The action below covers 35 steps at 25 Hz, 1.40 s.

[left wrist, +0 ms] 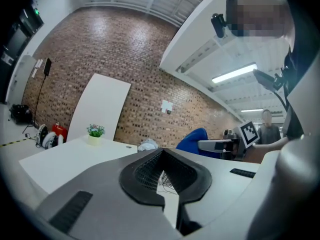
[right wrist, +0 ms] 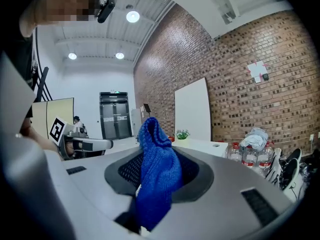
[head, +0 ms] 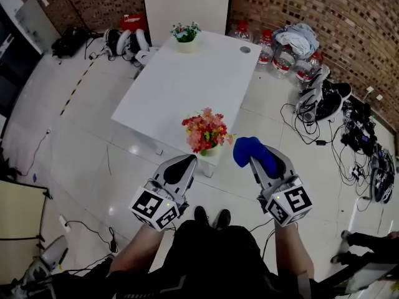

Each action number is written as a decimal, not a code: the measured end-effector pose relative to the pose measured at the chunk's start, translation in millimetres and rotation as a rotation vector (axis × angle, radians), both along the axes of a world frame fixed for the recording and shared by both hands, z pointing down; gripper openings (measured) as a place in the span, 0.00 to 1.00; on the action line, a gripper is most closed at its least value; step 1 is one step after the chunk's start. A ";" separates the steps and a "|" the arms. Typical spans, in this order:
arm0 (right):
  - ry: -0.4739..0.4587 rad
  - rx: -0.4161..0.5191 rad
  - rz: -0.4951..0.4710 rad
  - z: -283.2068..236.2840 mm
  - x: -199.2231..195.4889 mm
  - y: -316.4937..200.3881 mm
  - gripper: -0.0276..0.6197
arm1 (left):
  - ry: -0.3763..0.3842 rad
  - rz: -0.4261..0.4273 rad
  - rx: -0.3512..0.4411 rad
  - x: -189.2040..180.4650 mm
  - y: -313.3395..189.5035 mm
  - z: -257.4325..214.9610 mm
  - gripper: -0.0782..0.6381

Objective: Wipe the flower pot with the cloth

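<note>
Cream-coloured flower pot (head: pixel 211 149), filled with red, pink and orange blooms. It stands at the near corner of the white table (head: pixel 181 86), ahead of and between the two grippers, touched by neither.

Cloth (head: pixel 249 149): blue knit, bunched. It is pinched between the jaws of the right gripper (head: pixel 265 161); a fold rises above the jaw tips and a tail hangs below them. It is held just right of the flowers and clear of the pot. The right gripper view shows the same cloth (right wrist: pixel 157 174) filling the jaw gap.

Left gripper (head: pixel 186 162): jaws pressed together at the tips with nothing between them, held just left of the pot. Its own view shows the black pads (left wrist: pixel 145 176) meeting.

Small green plant (head: pixel 186 35): in a pale pot at the table's far edge.

White board (head: pixel 186 5): upright against the brick wall behind the table.

Water bottles (head: pixel 283 58): a cluster on the floor right of the table, with a heap of pale fabric on top.

Cables (head: pixel 349 136): tangled on the tiled floor at far right.
</note>
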State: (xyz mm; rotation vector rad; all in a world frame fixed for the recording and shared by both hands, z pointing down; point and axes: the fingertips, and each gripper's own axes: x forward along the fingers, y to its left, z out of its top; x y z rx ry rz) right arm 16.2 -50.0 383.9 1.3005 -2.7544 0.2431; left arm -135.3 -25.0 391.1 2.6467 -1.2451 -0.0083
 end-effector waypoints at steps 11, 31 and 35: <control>0.004 0.033 -0.065 -7.5 22.9 -38.5 0.22 | -0.001 -0.061 0.028 21.1 -34.7 -5.5 0.11; 0.010 0.031 -0.486 -24.4 35.2 -105.5 0.22 | -0.008 -0.558 0.060 41.0 -37.7 -24.1 0.11; 0.002 0.024 -0.546 -20.0 27.5 -112.0 0.22 | 0.008 -0.626 0.055 35.1 -36.1 -23.4 0.11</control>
